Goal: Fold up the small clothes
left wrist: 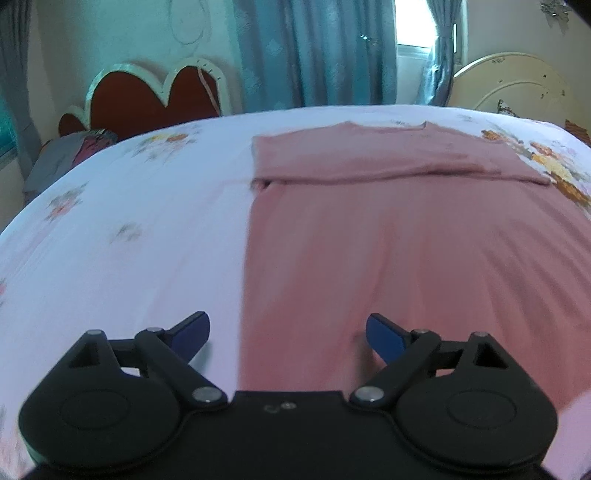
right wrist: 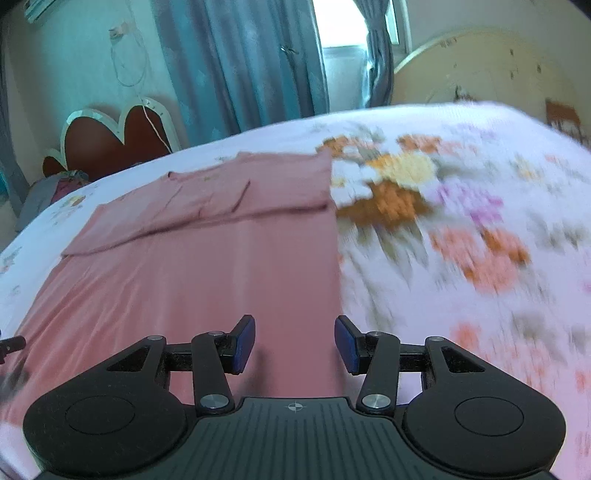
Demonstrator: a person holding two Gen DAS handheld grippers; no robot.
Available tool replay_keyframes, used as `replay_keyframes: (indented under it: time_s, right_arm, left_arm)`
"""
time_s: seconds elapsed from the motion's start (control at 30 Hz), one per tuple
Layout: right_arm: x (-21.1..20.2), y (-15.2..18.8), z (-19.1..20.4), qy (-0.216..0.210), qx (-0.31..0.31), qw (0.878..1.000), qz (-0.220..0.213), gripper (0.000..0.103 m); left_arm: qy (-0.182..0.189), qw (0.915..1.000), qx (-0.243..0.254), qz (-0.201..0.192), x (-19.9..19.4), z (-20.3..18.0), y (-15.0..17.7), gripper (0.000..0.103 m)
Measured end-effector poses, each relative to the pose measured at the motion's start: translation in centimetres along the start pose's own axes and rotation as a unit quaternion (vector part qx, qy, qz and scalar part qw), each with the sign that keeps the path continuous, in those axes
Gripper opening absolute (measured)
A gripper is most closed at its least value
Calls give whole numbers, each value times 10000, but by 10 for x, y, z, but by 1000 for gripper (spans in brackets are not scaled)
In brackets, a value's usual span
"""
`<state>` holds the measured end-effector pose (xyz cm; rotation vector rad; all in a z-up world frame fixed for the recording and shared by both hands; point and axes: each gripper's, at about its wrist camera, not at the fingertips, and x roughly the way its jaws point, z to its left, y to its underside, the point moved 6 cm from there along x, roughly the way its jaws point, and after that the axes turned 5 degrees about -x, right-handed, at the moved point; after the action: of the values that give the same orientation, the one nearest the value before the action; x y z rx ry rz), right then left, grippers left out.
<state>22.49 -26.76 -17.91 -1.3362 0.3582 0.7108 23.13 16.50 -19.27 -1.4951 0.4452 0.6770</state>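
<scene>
Both claws agape over pink garment [left wrist: 406, 240] on bedsheet [left wrist: 129, 221].

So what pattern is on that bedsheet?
Pale bedsheet with orange, yellow and purple flowers; clearest in the right wrist view.

I count one pink garment [left wrist: 406, 240] spread flat on one bed sheet [left wrist: 129, 221] printed with flowers, its far end turned back in one fold. My two tools sit near the camera: one left gripper [left wrist: 288, 336] and one right gripper [right wrist: 294, 341], each with two blue-padded fingers, so four pads in all, and nothing between either pair. On the far left stands one red heart-shaped board [left wrist: 155, 99] with a pale border. Beside it lies one heap of grey and dark cloth [left wrist: 70, 155]; how many pieces it holds I cannot tell through the blur. Far right, one cream rounded headboard [left wrist: 517, 85]. Behind, teal curtains [left wrist: 314, 51] frame one bright window [left wrist: 412, 33].
</scene>
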Motion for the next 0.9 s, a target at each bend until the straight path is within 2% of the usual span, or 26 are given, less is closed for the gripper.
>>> replay_keyframes:
  time_s: [0.1, 0.17, 0.23, 0.37, 0.53, 0.63, 0.7, 0.83, 0.9]
  right_arm:
    - [-12, 23, -12, -60, 234, 9996, 140, 47]
    - [-17, 36, -18, -140, 387, 9989, 229, 47]
    - [-24, 49, -23, -241, 609, 9974, 294, 47]
    - [-37, 67, -29, -621, 1101, 9915, 302, 47]
    - [-46, 78, -25, -1118, 1400, 9834, 299, 47]
    - [-42, 77, -24, -1263, 1539, 9795, 316, 47]
    - [-36, 74, -24, -1494, 1723, 9731, 331, 47]
    - [-23, 68, -26, -1726, 1988, 9642, 331, 47]
    - [-23, 67, -25, -1779, 1888, 9652, 348, 47]
  left_arm:
    - [28, 9998, -145, 147, -10, 11, 19, 85]
    - [198, 9986, -407, 263, -14, 17, 30, 81]
    - [501, 9934, -964, 366, -18, 29, 37, 79]
    - [929, 9814, -1637, 384, -26, 45, 46, 78]
    - [1684, 9582, -2264, 467, -35, 53, 59, 77]
    - [1915, 9464, -2555, 487, -30, 57, 60, 73]
    - [2246, 9320, -2796, 524, -22, 58, 57, 64]
    - [2666, 9067, -3230, 499, -2, 59, 55, 64]
    - [2786, 8983, -3359, 513, -2, 59, 56, 64]
